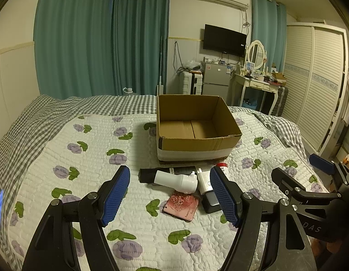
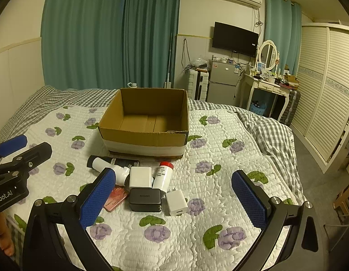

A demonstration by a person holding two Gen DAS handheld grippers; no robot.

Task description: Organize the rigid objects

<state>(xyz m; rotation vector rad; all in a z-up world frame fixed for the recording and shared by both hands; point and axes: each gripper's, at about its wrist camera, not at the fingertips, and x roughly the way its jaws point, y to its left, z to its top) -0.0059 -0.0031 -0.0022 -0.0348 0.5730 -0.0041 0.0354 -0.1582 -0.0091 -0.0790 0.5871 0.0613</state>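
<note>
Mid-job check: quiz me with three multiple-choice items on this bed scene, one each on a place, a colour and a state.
1. Where does the cardboard box sit relative to the small items?
A. beyond them
B. nearer the camera
C. on top of them

2. What colour is the cap of the white bottle?
A. green
B. red
C. black

3. How is the right gripper?
A. shut on a charger
B. open, holding nothing
C. shut, holding nothing

Answers: 1 A, the items lie before the box's near wall; 2 B, its far end is red; 3 B, the blue pads stand wide apart.

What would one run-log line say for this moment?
left tool: open | right tool: open | box: empty | items: on quilt
</note>
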